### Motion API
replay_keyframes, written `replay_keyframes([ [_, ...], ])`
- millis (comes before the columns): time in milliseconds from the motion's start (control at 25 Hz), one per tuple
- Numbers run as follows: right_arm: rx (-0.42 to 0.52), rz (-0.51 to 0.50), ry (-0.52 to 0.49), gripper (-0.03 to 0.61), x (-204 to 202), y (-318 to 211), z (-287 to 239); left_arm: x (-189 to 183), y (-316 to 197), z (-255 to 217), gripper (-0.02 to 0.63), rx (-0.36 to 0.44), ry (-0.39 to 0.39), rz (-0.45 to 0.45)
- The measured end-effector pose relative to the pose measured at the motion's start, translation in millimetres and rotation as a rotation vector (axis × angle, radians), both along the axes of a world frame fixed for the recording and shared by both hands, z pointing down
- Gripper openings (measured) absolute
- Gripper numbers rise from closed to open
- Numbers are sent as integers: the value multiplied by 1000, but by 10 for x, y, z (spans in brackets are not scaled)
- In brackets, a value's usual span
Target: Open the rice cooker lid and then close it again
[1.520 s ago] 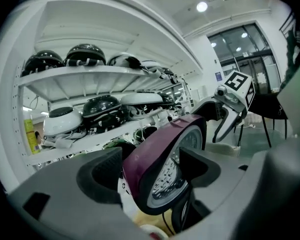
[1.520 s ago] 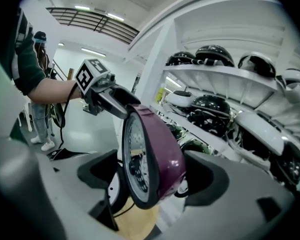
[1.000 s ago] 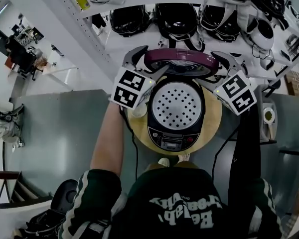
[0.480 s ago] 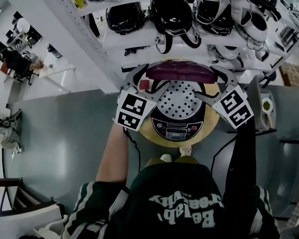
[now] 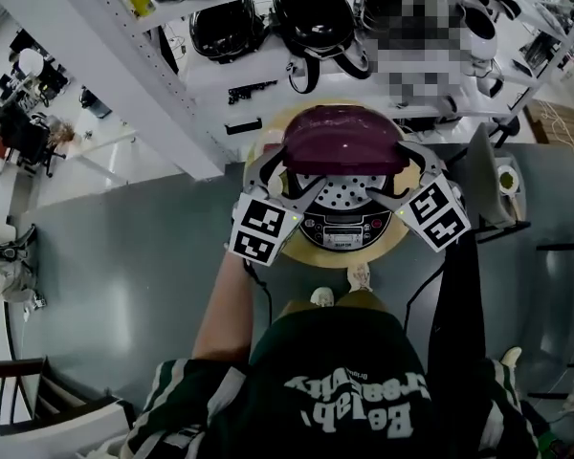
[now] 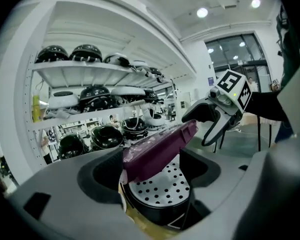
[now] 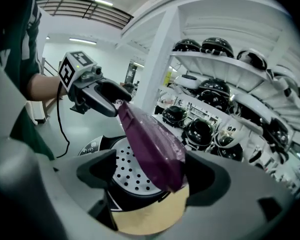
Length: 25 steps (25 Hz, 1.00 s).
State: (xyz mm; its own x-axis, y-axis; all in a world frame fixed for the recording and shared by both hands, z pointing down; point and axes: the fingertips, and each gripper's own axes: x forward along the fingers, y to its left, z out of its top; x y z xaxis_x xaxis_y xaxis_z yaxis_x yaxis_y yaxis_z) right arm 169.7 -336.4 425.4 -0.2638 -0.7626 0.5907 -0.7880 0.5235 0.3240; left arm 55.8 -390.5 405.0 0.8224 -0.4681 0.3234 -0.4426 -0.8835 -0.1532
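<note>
Now: lid (image 5: 342,140), maroon, lowered since a second ago from near upright to half shut over the rice cooker (image 5: 340,229) on the round bench (image 5: 364,252). We judge closing well under way. Left gripper (image 5: 285,172) and right gripper (image 5: 402,175): jaws wide, one at each lid end, lid edge between them, apparently unclamped.

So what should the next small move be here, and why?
Likely lower the purple lid down onto the rice cooker until it shuts: it hangs tilted, half open, above the perforated plate, and the left gripper and right gripper straddle its two sides with open jaws.
</note>
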Motion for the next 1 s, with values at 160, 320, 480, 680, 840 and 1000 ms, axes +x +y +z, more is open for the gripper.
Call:
replay_keyframes([
  [160,-21,22,15,440,-89,118,147,-52,137,165,351,-41,-3,25],
  [320,-34,43,12,442,-147,182,247,-33,272,242,351,-69,3,56],
  [480,-49,53,-5,442,-192,237,333,-2,364,328,351,-85,-2,78],
  [680,-63,67,-40,436,-228,283,414,30,441,440,351,-103,-12,101],
  [840,-82,75,-77,428,-236,301,499,65,483,552,351,-128,-20,123],
  [1000,-101,82,-97,425,-250,335,632,110,544,684,351,-154,-24,143],
])
